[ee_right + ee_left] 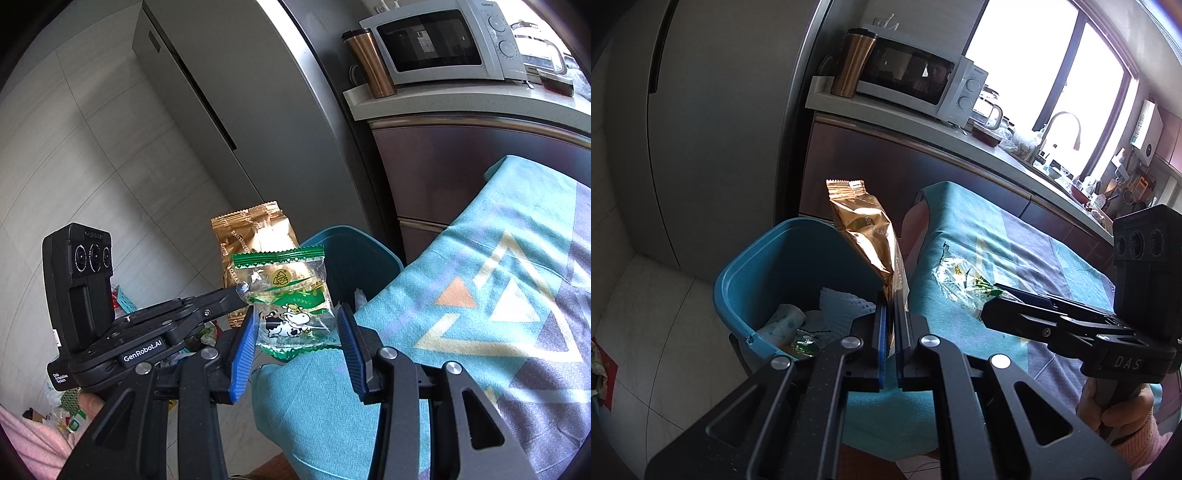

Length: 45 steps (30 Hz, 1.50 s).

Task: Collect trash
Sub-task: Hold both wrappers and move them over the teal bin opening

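- Left wrist view: our left gripper (894, 317) has its jaws pinched shut on the bottom edge of a gold foil snack bag (866, 236), which stands upright above the near rim of the blue bin (768, 266).
- The bin already holds trash: a white foam net (838, 301), a crumpled printed wrapper (783, 323) and a small green wrapper (805, 345). So we judge part of the collecting done.
- The gold bag is not yet in the bin; we judge its release to be the step in hand.
- Our right gripper (991, 295) reaches in from the right over the teal patterned cloth (1015, 236), at a clear green-printed wrapper (960, 280) on it. "DAS" is readable on its body.
- The white microwave (916, 77) on the kitchen counter (923, 125) carries a small brand name, too small for us to read.

- Right wrist view: our right gripper (295, 332) has its jaws partly open, one either side of the clear wrapper (291, 295) with a cartoon cow; whether the blue pads (245, 343) press on it we cannot tell.
- That wrapper sits at the cloth's (480, 258) edge, just beside the bin (354, 254), and has yet to go in.
- The left gripper (236, 295) reads "GenRobot.AI", with a small label that seems to say "Data Acquisition System".
- The gold bag (255, 229) shows "DAOXIA…", cut off.
- More litter lies on the floor (110, 147) at lower left, so we judge work remains.
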Each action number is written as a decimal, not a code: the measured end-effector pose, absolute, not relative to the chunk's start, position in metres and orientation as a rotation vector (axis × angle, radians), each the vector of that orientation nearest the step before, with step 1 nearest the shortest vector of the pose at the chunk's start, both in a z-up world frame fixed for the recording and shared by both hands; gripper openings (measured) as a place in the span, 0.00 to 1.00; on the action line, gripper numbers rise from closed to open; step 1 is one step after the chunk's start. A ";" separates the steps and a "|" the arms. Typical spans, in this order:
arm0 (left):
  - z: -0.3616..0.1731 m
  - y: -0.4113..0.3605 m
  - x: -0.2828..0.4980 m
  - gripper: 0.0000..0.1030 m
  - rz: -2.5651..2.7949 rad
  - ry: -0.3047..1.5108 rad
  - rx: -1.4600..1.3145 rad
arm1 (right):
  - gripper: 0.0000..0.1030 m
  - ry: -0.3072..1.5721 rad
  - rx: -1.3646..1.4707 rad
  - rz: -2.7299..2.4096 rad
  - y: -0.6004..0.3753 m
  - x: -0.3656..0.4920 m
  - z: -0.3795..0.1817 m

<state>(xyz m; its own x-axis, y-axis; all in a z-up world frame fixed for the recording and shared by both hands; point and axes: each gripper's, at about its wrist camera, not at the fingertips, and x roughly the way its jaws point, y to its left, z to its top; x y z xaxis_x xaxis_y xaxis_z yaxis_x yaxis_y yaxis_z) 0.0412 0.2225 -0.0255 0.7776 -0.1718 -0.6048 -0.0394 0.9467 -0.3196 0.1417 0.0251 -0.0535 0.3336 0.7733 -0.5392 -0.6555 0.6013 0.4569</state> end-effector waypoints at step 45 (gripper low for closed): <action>-0.056 0.241 0.061 0.04 -0.002 0.730 -0.341 | 0.40 0.856 0.141 0.951 0.051 0.162 -0.066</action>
<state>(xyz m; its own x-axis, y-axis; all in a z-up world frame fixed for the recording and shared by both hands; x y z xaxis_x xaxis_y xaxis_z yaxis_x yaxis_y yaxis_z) 0.0607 0.2409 -0.0562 0.7475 -0.1198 -0.6534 -0.1157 0.9451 -0.3057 0.1615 0.0508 -0.0659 0.2886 0.7618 -0.5800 -0.6568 0.5983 0.4590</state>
